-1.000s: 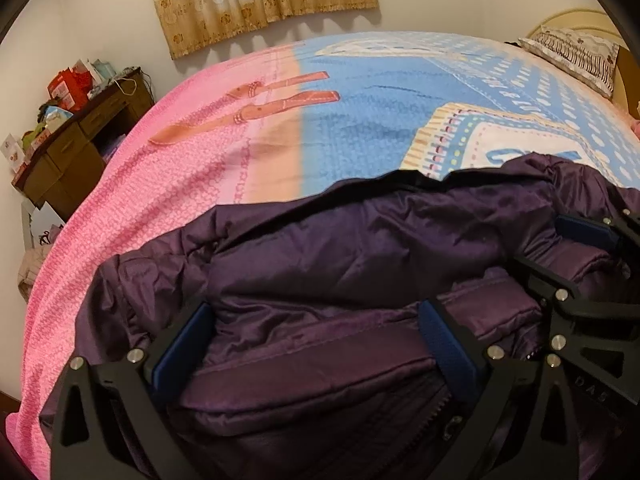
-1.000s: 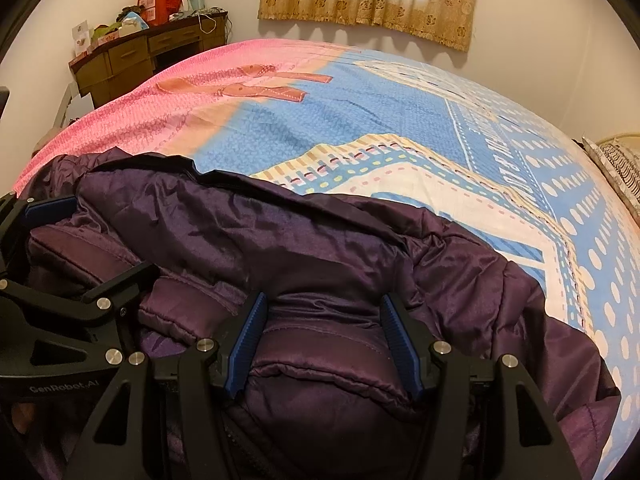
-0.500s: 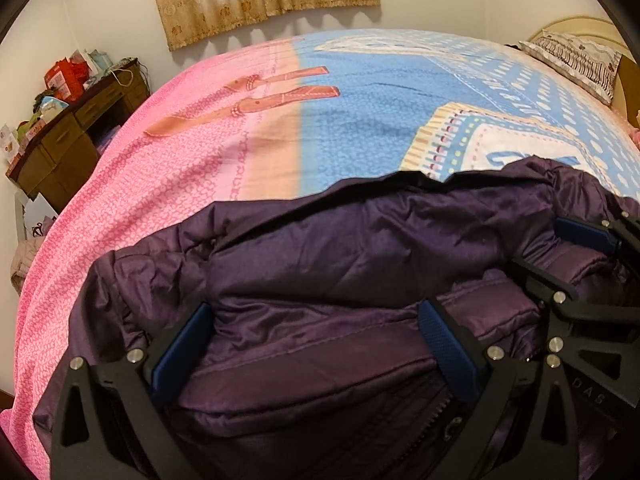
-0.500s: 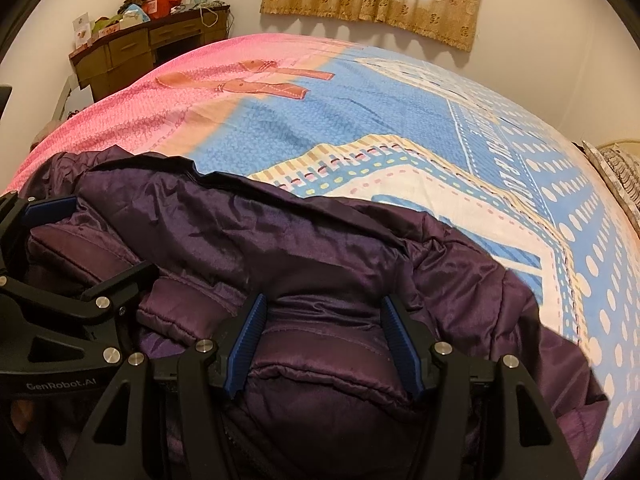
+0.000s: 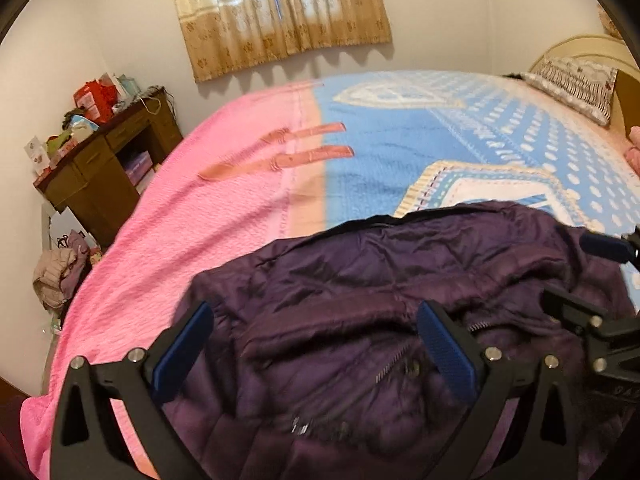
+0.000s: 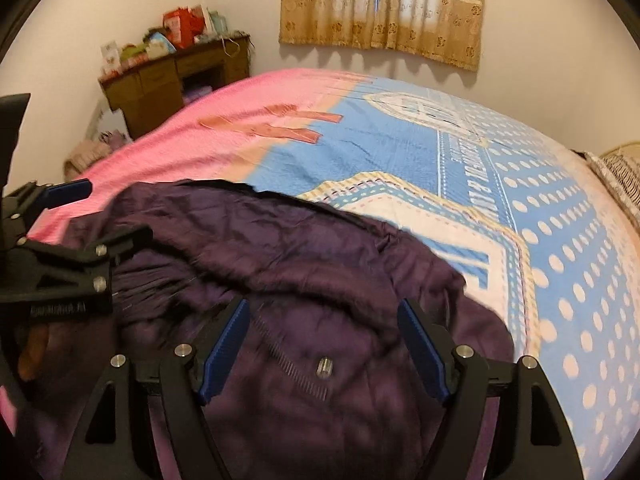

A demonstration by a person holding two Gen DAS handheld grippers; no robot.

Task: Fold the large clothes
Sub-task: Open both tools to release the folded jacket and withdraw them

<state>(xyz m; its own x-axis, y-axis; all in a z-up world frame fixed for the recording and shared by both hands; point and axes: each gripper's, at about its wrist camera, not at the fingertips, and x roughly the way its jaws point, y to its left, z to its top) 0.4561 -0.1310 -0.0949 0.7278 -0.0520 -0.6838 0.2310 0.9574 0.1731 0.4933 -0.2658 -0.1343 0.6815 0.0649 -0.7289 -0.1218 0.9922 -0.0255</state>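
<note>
My left tongs are wide open above the purple puffer jacket, not pinching it. My right tongs are opening over the same jacket, which lies on the bed just below them. Far past the tongs stand a cluttered wooden desk, a pillow and curtains.
</note>
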